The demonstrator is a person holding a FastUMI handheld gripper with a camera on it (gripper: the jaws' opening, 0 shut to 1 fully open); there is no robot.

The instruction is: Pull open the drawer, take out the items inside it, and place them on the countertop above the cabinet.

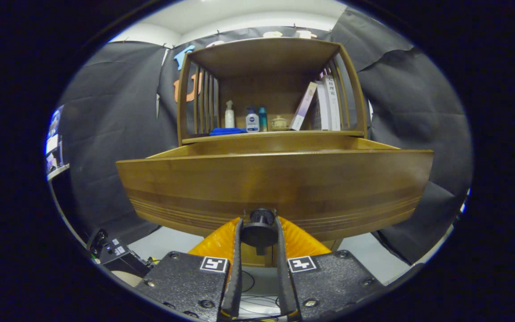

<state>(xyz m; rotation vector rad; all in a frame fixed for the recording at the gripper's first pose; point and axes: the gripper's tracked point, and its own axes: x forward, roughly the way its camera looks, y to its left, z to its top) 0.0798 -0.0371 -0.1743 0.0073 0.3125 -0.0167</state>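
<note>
In the gripper view, the tool (259,223) is clenched on the dark round knob (259,228) of the wooden drawer (275,183), one finger pressing each side of it. The drawer front stands pulled out toward the tool (its inside is hidden from this low angle). Beyond it, on the table (275,136) above the cabinet, stand a white spray bottle (229,115), a blue cloth (227,131), two small bottles (256,120), a little jar (279,123) and, to the right, leaning books (322,105).

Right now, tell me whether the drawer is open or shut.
Open: the drawer front stands out from the cabinet, side walls showing behind it. The claw is shut on its knob.
</note>
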